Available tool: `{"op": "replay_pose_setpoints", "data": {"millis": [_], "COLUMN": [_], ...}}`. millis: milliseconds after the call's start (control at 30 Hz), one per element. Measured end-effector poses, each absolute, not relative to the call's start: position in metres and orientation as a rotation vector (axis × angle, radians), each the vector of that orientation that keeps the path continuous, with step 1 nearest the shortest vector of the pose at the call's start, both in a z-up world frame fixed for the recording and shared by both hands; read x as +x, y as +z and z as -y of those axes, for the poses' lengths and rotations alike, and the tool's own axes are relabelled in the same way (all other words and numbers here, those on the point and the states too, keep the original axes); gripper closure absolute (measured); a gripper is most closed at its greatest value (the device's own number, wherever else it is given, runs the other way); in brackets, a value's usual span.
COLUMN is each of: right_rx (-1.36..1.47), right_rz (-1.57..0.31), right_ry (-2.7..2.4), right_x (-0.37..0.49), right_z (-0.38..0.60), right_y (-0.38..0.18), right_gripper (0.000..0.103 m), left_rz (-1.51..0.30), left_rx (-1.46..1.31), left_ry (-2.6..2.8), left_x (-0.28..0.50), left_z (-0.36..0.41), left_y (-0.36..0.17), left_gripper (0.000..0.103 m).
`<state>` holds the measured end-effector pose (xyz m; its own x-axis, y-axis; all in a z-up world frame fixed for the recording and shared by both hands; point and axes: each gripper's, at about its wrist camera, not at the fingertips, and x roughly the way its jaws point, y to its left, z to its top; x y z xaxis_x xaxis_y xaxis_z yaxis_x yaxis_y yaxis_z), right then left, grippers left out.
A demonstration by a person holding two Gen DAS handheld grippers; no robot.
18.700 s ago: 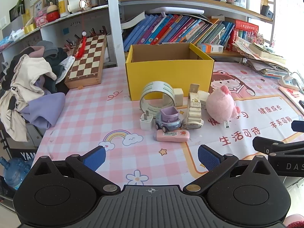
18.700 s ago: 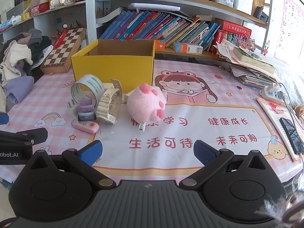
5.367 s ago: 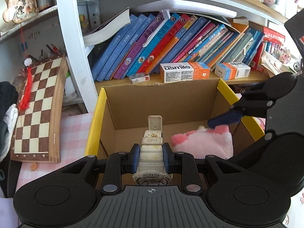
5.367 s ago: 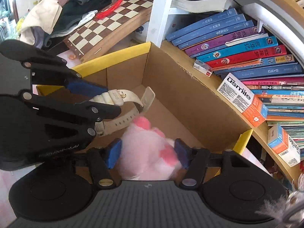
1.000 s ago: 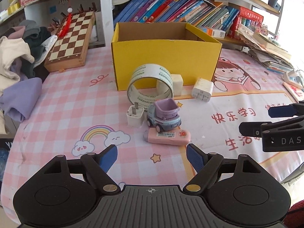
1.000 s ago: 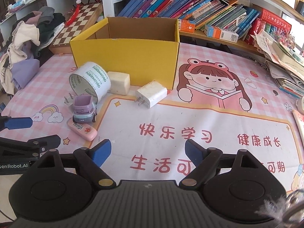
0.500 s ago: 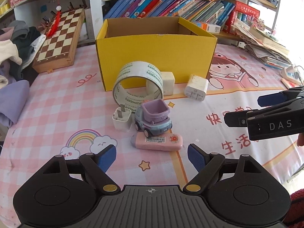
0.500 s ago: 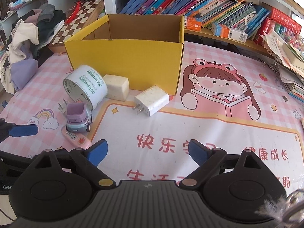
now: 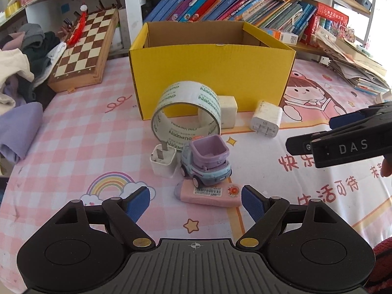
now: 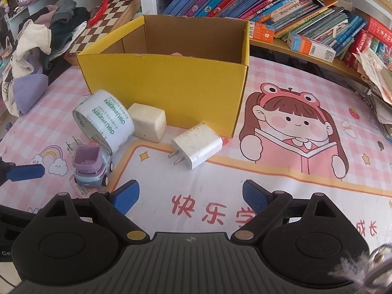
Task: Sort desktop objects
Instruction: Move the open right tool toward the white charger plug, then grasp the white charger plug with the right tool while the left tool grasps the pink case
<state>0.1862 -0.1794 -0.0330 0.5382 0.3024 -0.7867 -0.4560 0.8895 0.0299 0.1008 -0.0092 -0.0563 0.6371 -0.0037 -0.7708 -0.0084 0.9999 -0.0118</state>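
Note:
A yellow cardboard box [image 9: 210,73] [image 10: 166,80] stands open at the back of the pink mat. In front of it lie a tape roll [image 9: 186,112] [image 10: 104,120], a cream block [image 9: 227,112] [image 10: 148,120], a white charger [image 9: 265,120] [image 10: 198,144], a small white plug [image 9: 163,161] [image 10: 72,147], a purple toy truck [image 9: 205,161] [image 10: 91,166] and a pink eraser [image 9: 208,193]. My left gripper [image 9: 196,202] is open, its blue pads flanking the eraser's near side. My right gripper [image 10: 189,196] is open just short of the charger.
A chessboard [image 9: 85,49] and a pile of clothes [image 9: 17,73] lie at the left. Bookshelves [image 9: 232,2] rise behind the box. Stacked papers [image 9: 352,56] sit at the right. My right gripper's arm [image 9: 343,139] crosses the left wrist view at the right.
Both grippers have moved forward and lower toward the objects; the eraser and truck loom larger for the left, the charger for the right. Nothing on the mat has shifted.

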Motion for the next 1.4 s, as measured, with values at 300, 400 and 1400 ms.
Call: {"op": "replay_pose_setpoints", "data": {"millis": [300, 400, 1400], "right_rx": [-0.180, -0.190, -0.279], "right_rz": [-0.910, -0.914, -0.963], "right_ry": [0.485, 0.492, 0.587], "right_x": [0.217, 0.226, 0.276], "right_z": [0.178, 0.176, 0.152], "right_y": [-0.040, -0.044, -0.076], "right_gripper": [0.014, 0.015, 0.039], "left_rz": [-0.898, -0.894, -1.002], "left_rx": [-0.024, -0.022, -0.021], "left_ry": [0.032, 0.036, 0.033], "left_x": [0.110, 0.113, 0.133], "left_z": [0.010, 0.012, 0.025], "left_y": [-0.061, -0.061, -0.084], "left_gripper": [0.022, 0.022, 0.022]}}
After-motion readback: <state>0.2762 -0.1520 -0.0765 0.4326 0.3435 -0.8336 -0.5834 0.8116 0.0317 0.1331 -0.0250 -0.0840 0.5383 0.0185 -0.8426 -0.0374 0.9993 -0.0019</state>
